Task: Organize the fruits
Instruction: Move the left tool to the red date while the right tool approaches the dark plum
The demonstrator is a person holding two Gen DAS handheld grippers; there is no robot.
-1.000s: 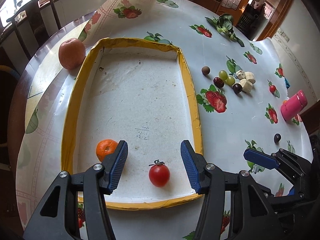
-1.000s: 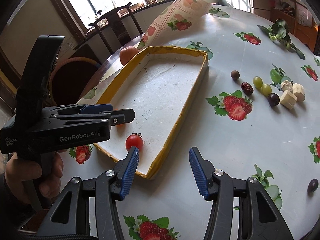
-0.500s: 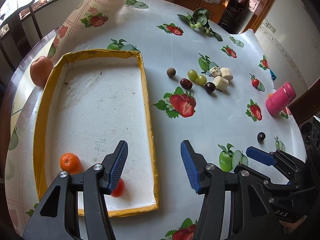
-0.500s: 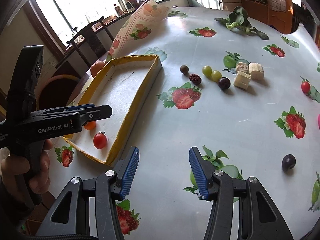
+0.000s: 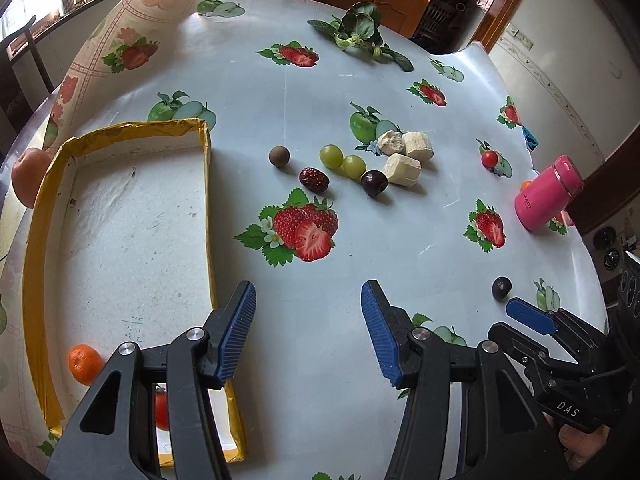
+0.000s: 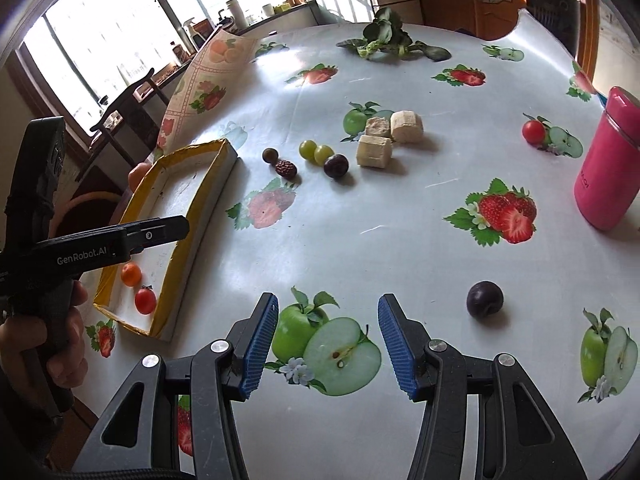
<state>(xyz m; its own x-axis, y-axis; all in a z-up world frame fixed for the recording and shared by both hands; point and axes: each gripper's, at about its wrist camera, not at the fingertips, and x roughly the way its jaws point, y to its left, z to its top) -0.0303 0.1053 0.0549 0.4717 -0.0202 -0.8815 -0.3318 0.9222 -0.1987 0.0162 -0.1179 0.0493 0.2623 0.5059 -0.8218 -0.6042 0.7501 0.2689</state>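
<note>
Round desk [image 5: 400,264] under a glossy fruit-print cloth [image 6: 360,216], seen from both wrist views. At the left, a shallow tray [image 5: 38,248] with yellow taped rim [image 6: 188,236] and white floor, holding a small orange [image 5: 84,364] [image 6: 131,274] and a cherry tomato [image 6: 145,300] close together in the near corner; in the left wrist view the tomato [image 5: 161,408] half hidden behind the gripper frame. Outside the tray's far left edge, touching or just beside it, an apple [image 5: 28,178]. Mid-desk, a loose cluster: a brown round fruit [image 5: 278,156], a wrinkled red date [image 5: 314,179], two green grapes [image 5: 342,161] touching each other, a dark plum [image 5: 374,183], and three pale banana chunks [image 5: 404,156] bunched together. Farther right, a second cherry tomato [image 5: 489,159] [image 6: 533,131] and an upright pink flask [image 5: 548,194] [image 6: 606,168]. Alone toward the near right, another dark plum [image 5: 501,288] [image 6: 484,298]. At the far edge, a sprig of green leaves [image 5: 356,30]. Left gripper [image 5: 308,332] tilted down over bare cloth just right of the tray's edge, jaws parted and holding nothing. Right gripper [image 6: 326,344] angled down over a printed green apple, jaws likewise apart with nothing between them, the lone plum just to its right. Hand [image 6: 56,344] on the left gripper's handle visible at the left edge of the right wrist view.
</note>
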